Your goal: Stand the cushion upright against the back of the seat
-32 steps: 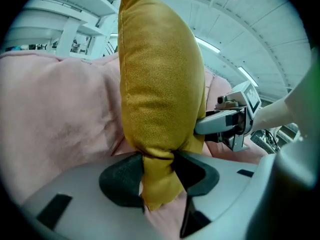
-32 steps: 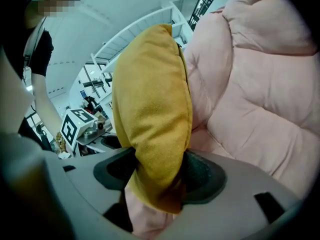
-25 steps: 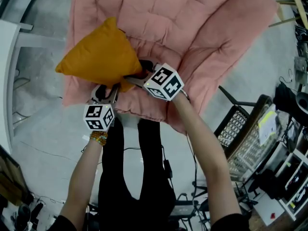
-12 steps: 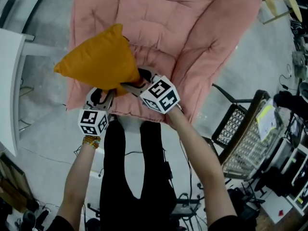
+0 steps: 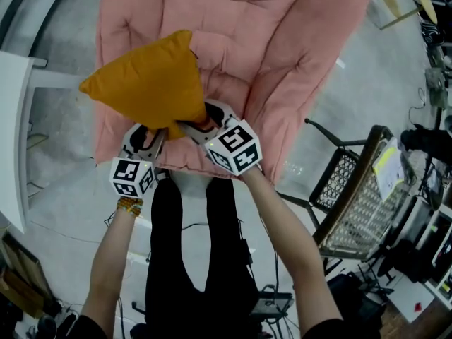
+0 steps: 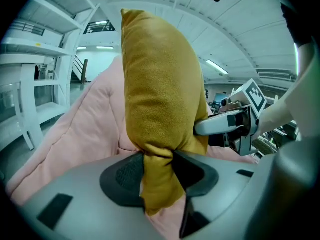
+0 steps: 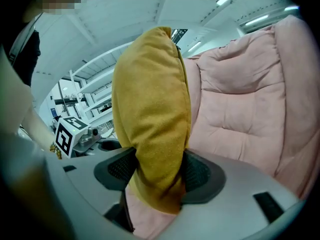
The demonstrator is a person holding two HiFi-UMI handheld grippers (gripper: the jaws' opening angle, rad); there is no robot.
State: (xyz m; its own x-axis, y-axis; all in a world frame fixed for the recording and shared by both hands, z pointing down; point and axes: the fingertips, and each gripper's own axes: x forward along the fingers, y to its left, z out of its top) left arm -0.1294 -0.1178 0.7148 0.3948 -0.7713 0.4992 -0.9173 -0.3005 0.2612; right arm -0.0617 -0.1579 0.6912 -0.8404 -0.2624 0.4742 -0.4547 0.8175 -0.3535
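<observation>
pinching the yellow cushion (image 5: 145, 83) along its near edge, the left claw (image 5: 150, 134) and the right claw (image 5: 196, 123) each clamp a fold of it, holding it up over the near left part of the pink seat (image 5: 282, 41).

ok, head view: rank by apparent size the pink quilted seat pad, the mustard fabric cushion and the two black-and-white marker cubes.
1. Pink quilted seat pad
2. Mustard fabric cushion
3. Right gripper's marker cube
4. Left gripper's marker cube: only slightly smaller, and nearness to the camera may explain that, so treat 3 and 4 as unsure.
</observation>
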